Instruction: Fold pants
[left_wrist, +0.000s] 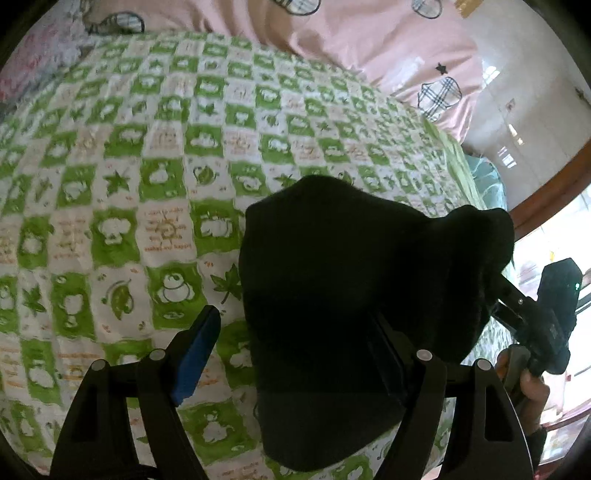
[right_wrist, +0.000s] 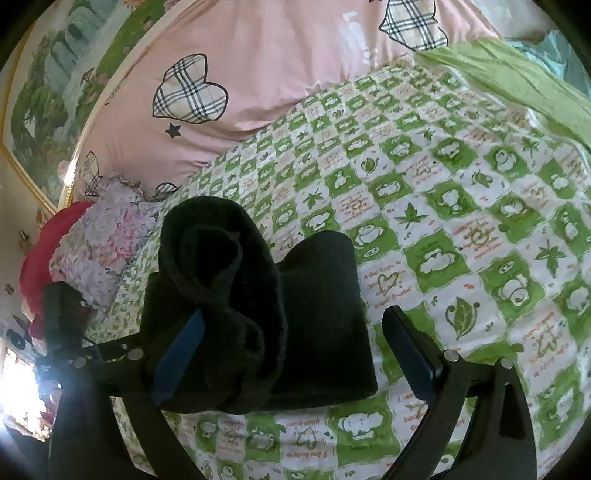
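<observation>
Pants (left_wrist: 343, 295), black and thick, hang bunched over the green-and-white checked quilt (left_wrist: 147, 155). The left gripper (left_wrist: 295, 354) stands with its fingers spread wide, the blue-padded finger (left_wrist: 195, 354) bare at 9 o'clock and the other buried under cloth at 3 o'clock. The right gripper (right_wrist: 295, 354) is likewise spread, a rolled fold of the pants (right_wrist: 236, 280) draped over its blue finger (right_wrist: 181, 354) at 9 o'clock, the far finger free at 3 o'clock. Farther out, at 12 o'clock, lies a pink pillow (right_wrist: 258, 74) with plaid hearts.
</observation>
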